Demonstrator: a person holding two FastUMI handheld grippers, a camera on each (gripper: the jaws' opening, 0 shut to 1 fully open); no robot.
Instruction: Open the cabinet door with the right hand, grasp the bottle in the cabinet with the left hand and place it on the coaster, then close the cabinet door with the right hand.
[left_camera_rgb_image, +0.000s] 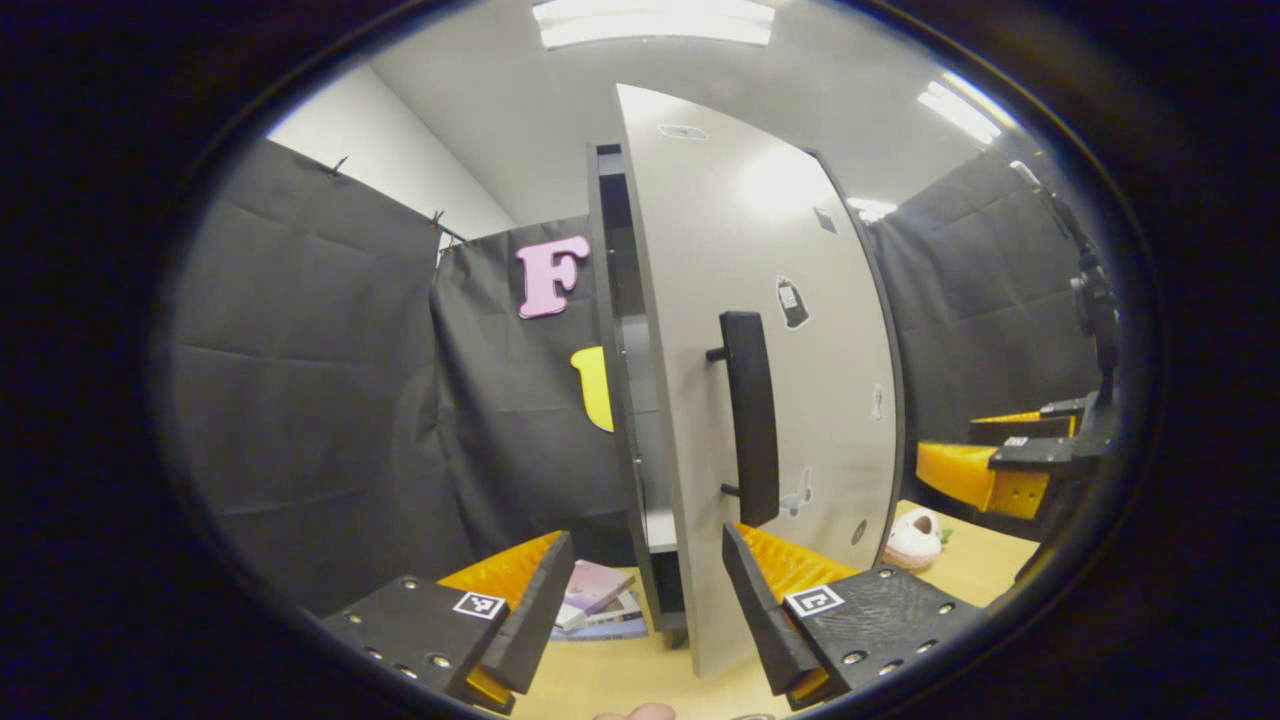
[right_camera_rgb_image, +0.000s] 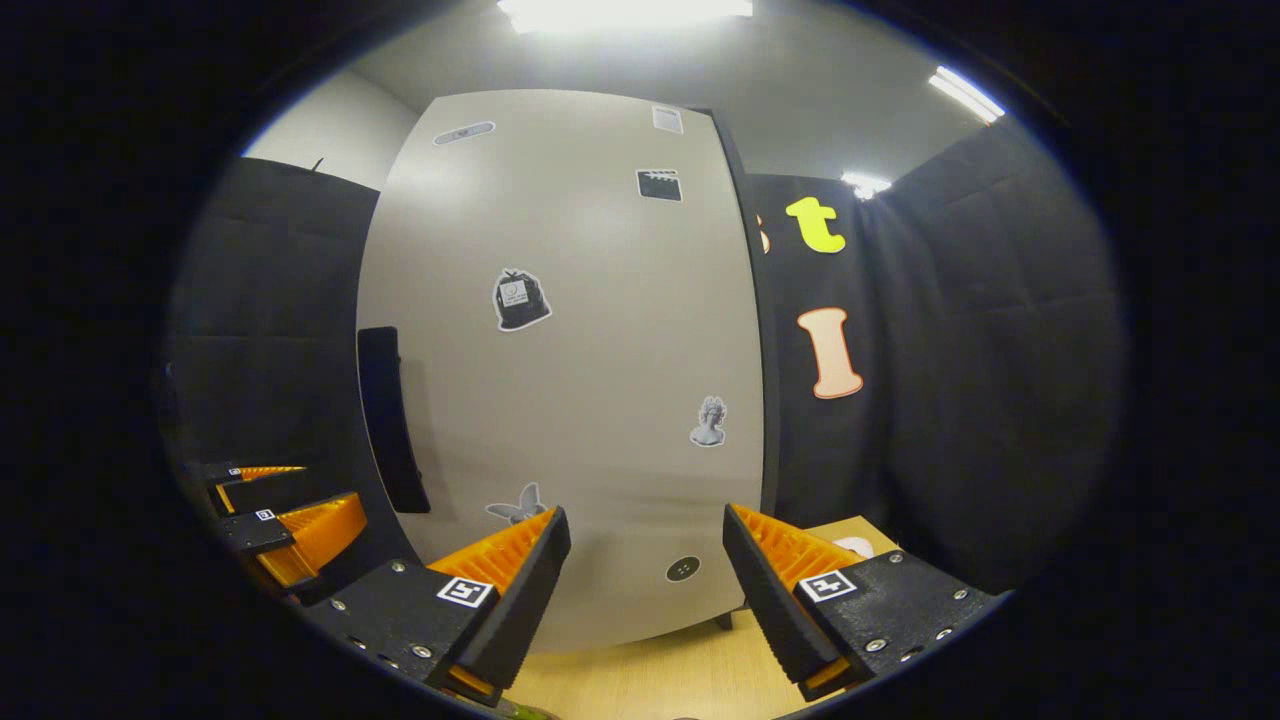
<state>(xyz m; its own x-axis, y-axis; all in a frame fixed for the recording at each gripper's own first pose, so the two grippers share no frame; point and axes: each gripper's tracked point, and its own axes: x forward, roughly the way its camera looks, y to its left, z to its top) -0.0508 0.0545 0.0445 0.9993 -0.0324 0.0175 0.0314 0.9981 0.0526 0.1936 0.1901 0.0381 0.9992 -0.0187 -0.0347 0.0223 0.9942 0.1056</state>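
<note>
The smooth grey cabinet door (left_camera_rgb_image: 760, 330) stands ajar, bearing small picture stickers (right_camera_rgb_image: 519, 299) with no legible writing and a black bar handle (left_camera_rgb_image: 750, 415). Both the left gripper (left_camera_rgb_image: 640, 590) and right gripper (right_camera_rgb_image: 645, 560) gape, holding nothing. Bottle unseen inside.

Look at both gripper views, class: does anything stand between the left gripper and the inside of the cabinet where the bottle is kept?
Yes. The cabinet door is only partly open, leaving a narrow gap at its left edge, straight ahead of the open left gripper. No bottle can be made out through that gap.
</note>
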